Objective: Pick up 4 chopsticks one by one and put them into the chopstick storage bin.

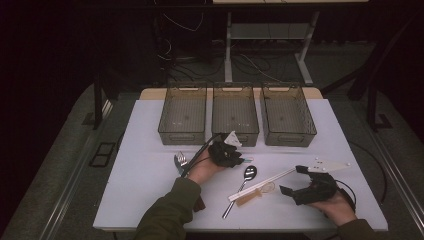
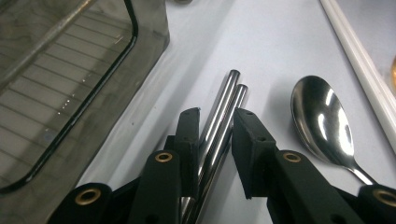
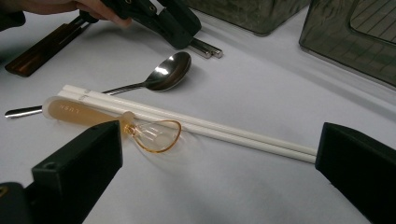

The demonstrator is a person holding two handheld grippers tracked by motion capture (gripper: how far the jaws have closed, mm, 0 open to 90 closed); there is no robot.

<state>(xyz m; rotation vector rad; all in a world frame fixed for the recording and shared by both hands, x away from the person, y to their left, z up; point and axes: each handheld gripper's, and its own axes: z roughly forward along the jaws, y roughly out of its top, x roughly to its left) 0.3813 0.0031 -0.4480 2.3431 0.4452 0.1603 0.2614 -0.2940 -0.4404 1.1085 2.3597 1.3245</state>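
My left gripper [image 1: 235, 157] lies low on the white table [image 1: 150, 185] in front of the middle bin, shut on a pair of steel chopsticks [image 2: 219, 116] whose ends stick out past its jaws. Just to its right rests a metal spoon [image 1: 248, 172], bowl up. My right gripper [image 1: 292, 180] hovers wide open near the table's front right. Its jaws frame a pair of white chopsticks [image 3: 201, 123] and a clear amber plastic spoon [image 3: 149, 133] lying against them; neither is touched. The left gripper [image 3: 173, 23] also appears in the right gripper view, held by a hand.
Three translucent grey bins [image 1: 183, 112] [image 1: 235, 112] [image 1: 287, 112] stand side by side at the back of the table. A fork [image 1: 181, 160] lies left of my left hand. A dark brown flat piece [image 3: 42, 46] sits near the left sleeve.
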